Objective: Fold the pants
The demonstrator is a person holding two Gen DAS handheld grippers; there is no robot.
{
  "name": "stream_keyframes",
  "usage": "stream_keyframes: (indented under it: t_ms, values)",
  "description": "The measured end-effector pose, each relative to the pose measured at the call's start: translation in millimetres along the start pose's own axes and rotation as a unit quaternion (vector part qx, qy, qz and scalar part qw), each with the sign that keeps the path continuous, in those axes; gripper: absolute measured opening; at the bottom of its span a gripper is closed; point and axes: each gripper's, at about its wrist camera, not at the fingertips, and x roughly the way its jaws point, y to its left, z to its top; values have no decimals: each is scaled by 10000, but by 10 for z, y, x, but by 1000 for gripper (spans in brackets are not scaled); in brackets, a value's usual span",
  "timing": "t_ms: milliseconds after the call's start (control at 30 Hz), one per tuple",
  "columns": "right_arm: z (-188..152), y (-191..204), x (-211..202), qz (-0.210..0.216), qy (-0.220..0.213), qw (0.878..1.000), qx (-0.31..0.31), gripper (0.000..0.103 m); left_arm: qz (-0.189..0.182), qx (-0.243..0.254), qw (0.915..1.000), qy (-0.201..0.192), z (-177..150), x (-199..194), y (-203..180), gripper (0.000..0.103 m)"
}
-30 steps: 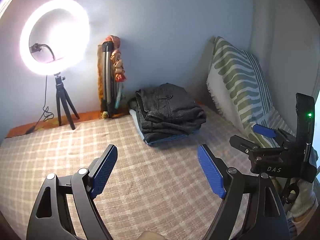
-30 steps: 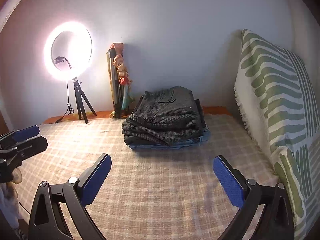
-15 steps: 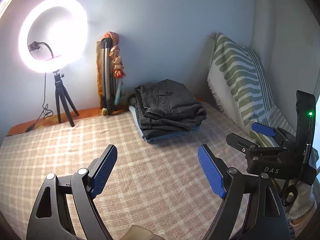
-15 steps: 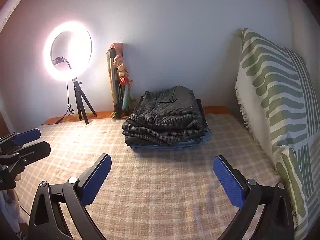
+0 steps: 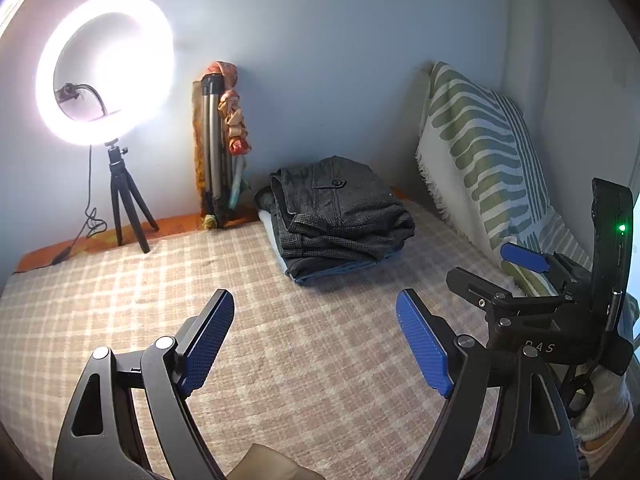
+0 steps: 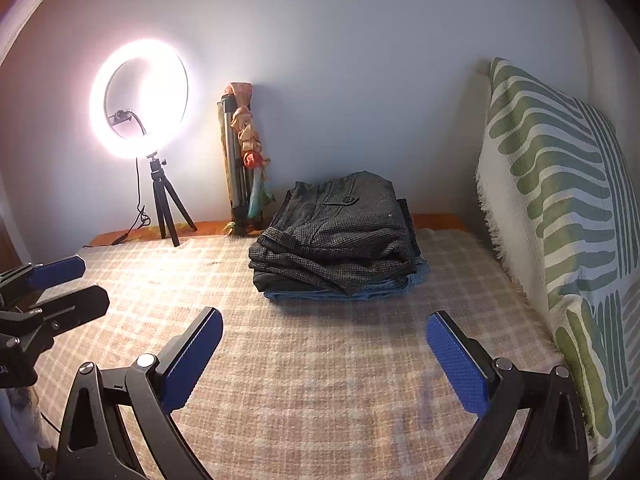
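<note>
Grippers both spread wide, nothing held: left gripper (image 5: 316, 344) at 7 o'clock, right gripper (image 6: 324, 354) at 5. Folded pants (image 6: 340, 248) stacked at 12 on the checked bedspread (image 6: 320, 380), ring light (image 6: 140, 98) at 10.

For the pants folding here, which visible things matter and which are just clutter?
Job:
stack of folded pants
left gripper, open
right gripper, open
checked bedcover

Lying about:
ring light
folded tripod
striped cushion
</note>
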Motion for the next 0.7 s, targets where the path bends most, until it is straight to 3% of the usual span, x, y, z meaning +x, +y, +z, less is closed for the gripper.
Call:
stream_keyframes:
  t_ms: [700]
  values:
    - [-11,-7,-15,45,-15,10000,66,103,-67,47,10000,-55,10,-34,-26,87]
